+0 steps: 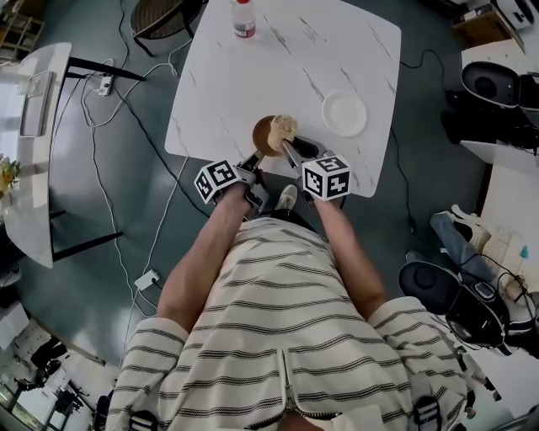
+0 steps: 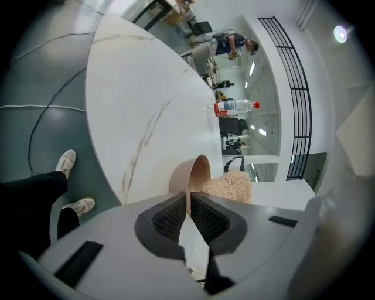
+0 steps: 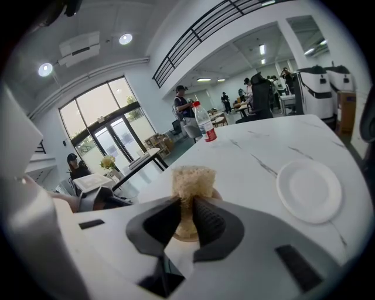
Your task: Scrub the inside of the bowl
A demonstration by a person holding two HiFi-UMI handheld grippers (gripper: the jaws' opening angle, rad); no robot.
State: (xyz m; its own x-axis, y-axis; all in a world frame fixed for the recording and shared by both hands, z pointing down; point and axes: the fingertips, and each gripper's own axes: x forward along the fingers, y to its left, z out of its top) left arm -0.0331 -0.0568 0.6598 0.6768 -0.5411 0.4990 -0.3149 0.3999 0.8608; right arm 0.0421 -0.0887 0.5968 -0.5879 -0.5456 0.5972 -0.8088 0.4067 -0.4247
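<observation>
Shirt (image 1: 286, 337) fills the lower frame; both forearms reach to the near edge of the table (image 1: 286, 67). Left gripper (image 2: 188, 202): jaws pinched narrow on the rim of the bowl (image 2: 191, 174), presumably to steady it against scrubbing. Right gripper (image 3: 188, 212): jaws clamped on the sponge (image 3: 192, 179), which sits in the bowl's mouth. Bowl at centre of head view, just above the grippers. Plate (image 1: 344, 113) to its right, apart. Bottle (image 1: 243, 18) at top edge. Judgement: scrubbing stage; progress unreadable.

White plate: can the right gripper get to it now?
Probably yes for reaching: the white plate lies beside the right gripper, with only table between. But its jaws are shut on the scrubber, so grabbing looks unlikely.
</observation>
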